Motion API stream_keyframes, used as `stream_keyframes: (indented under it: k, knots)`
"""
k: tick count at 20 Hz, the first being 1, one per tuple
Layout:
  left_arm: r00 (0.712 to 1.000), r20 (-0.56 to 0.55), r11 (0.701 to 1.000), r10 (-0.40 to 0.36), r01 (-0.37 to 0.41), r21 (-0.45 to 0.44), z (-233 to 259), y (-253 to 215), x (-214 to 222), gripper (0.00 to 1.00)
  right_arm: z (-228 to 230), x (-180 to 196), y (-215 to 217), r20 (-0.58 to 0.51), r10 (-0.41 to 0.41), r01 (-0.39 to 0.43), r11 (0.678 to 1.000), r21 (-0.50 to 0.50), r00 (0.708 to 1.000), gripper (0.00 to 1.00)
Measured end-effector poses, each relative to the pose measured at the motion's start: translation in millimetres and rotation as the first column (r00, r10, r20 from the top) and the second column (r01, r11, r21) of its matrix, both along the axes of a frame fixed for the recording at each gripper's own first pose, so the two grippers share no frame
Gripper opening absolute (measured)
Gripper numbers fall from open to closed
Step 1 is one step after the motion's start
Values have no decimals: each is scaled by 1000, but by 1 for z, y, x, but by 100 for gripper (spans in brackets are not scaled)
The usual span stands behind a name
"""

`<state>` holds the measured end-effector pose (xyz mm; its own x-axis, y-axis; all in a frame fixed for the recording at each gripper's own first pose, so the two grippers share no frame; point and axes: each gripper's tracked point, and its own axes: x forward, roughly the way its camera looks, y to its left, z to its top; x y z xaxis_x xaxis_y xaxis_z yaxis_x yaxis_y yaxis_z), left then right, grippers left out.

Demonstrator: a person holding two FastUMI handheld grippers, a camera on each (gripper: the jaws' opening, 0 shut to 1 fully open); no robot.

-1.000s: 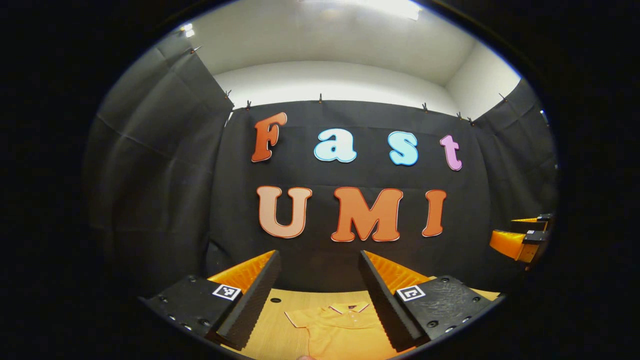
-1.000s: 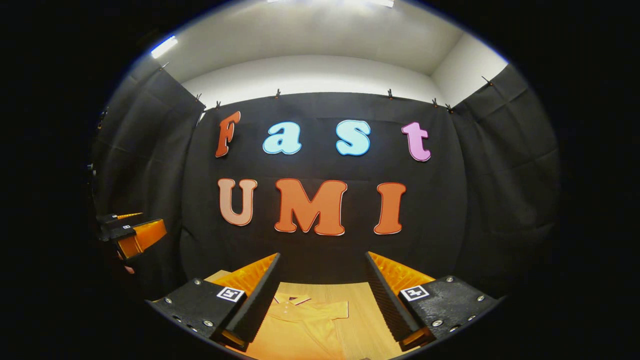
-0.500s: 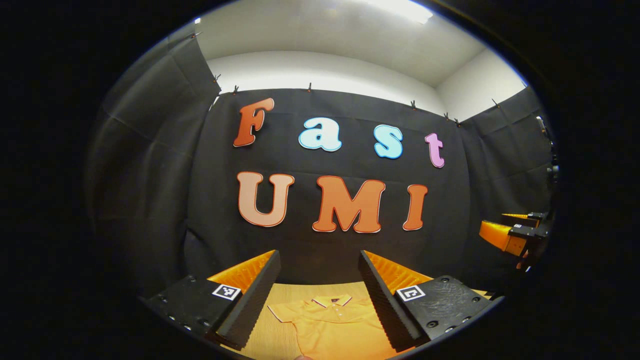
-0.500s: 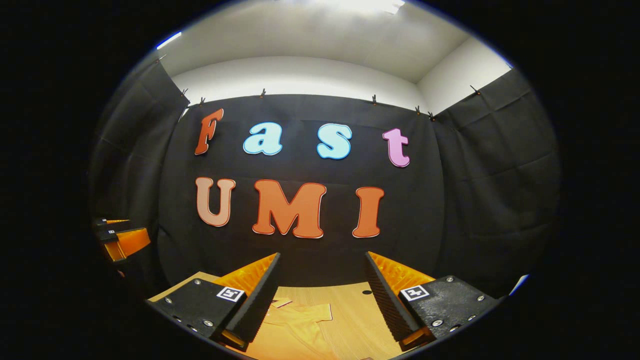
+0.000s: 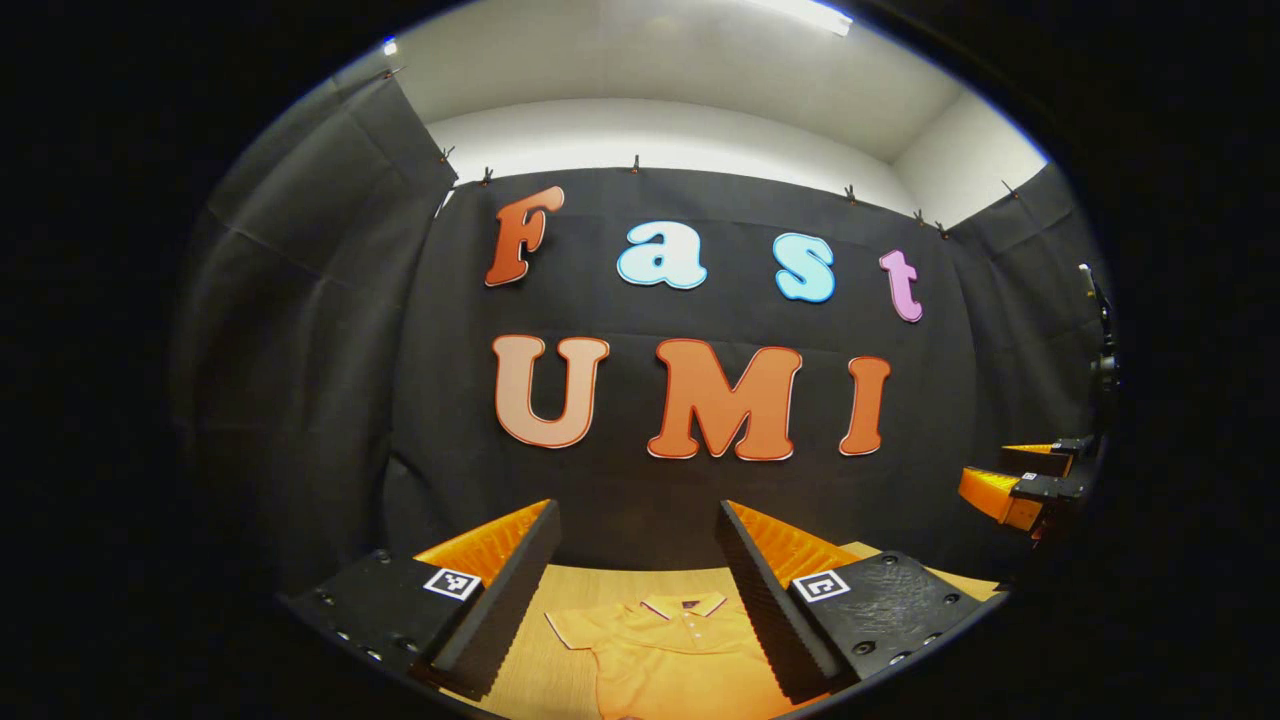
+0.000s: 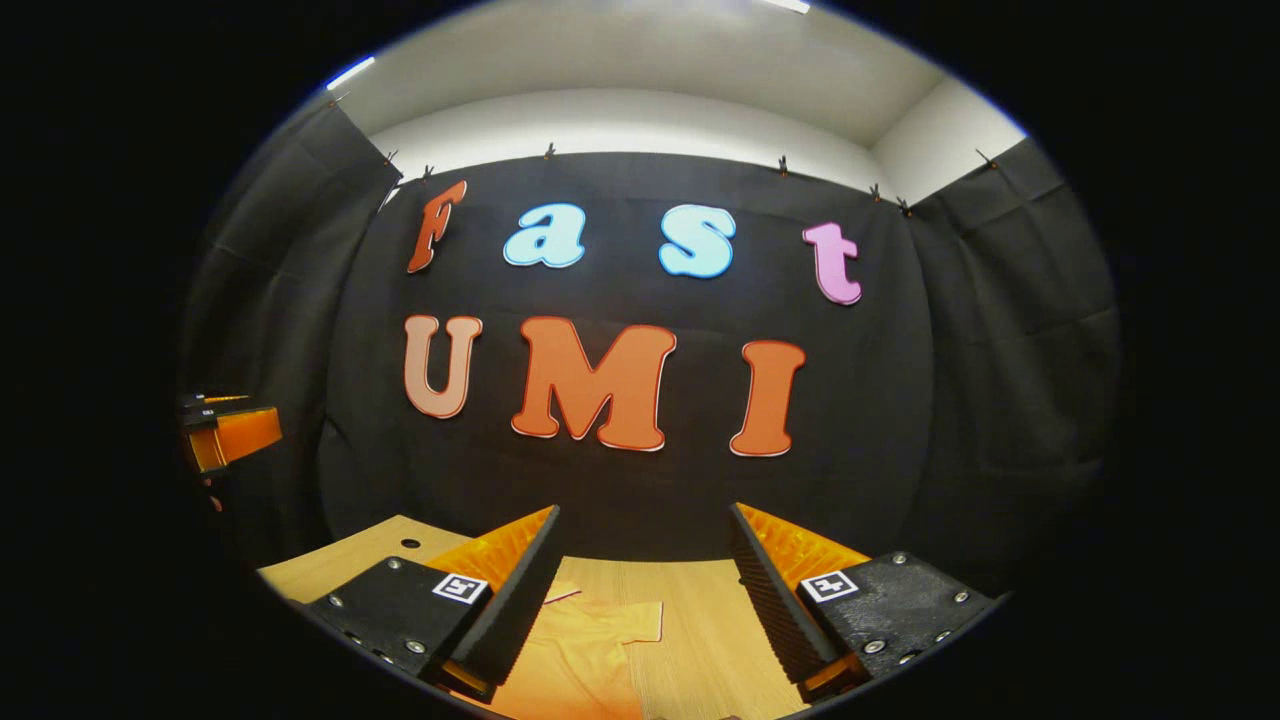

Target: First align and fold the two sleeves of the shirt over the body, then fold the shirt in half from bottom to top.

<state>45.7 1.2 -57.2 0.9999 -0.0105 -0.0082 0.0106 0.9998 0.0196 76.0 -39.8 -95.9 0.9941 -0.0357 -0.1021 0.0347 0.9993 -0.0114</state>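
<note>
Your left hand-held gripper (image 5: 636,570) is released, fingers spread wide with nothing between them, held up above the surface (image 5: 520,680) and not touching anything. Looking down between its fingers you can see the orange polo shirt (image 5: 672,655) lying flat on the light wooden surface, collar (image 5: 685,606) toward the far side near the black cloth wall (image 5: 300,350), one short sleeve (image 5: 575,628) sticking out to the left.

Your right hand-held gripper (image 6: 643,575) is the same deal: released, fingers wide apart, hovering clear of the shirt (image 6: 585,655). In the right gripper view the shirt sits low and left, partly behind the left finger, with a sleeve (image 6: 640,620) poking out toward the bare wood.

Each gripper also shows up at the edge of the other's view, off to the side and well apart. The sleeves aren't folded over the body yet.
</note>
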Motion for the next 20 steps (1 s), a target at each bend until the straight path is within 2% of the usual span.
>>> stream_keyframes:
  k: [2, 6, 9, 12, 17, 18, 19, 20]
  knots:
    - [999, 22, 998, 43, -43, 40, 1, -8, 7, 97, -23, 27, -12, -40, 21, -21, 1000, -1, 999, 98]
    - [992, -23, 992, 121, -121, 30, -15, -23, 15, 97, -79, 71, -19, -171, 91, -83, 995, 49, 981, 98]
    - [989, -44, 988, 143, -140, 64, -20, -24, 18, 94, -119, 94, -23, -273, 108, -90, 993, 76, 956, 98]
    - [990, -40, 988, 135, -132, 81, -19, -23, 28, 97, -156, 113, -31, -359, 86, -75, 996, 44, 929, 98]
    - [990, -71, 989, 122, -116, 90, -28, -17, 38, 94, -222, 134, -35, -562, 62, -23, 997, 77, 825, 98]
    - [989, -82, 989, 124, -115, 97, -32, -13, 40, 97, -234, 138, -33, -594, 60, -11, 996, 85, 802, 98]
    - [989, -89, 988, 121, -112, 102, -32, -10, 42, 94, -244, 142, -31, -625, 66, -7, 995, 97, 778, 98]
    - [988, -95, 988, 121, -112, 104, -35, -7, 42, 97, -257, 146, -27, -653, 71, -4, 995, 102, 754, 98]
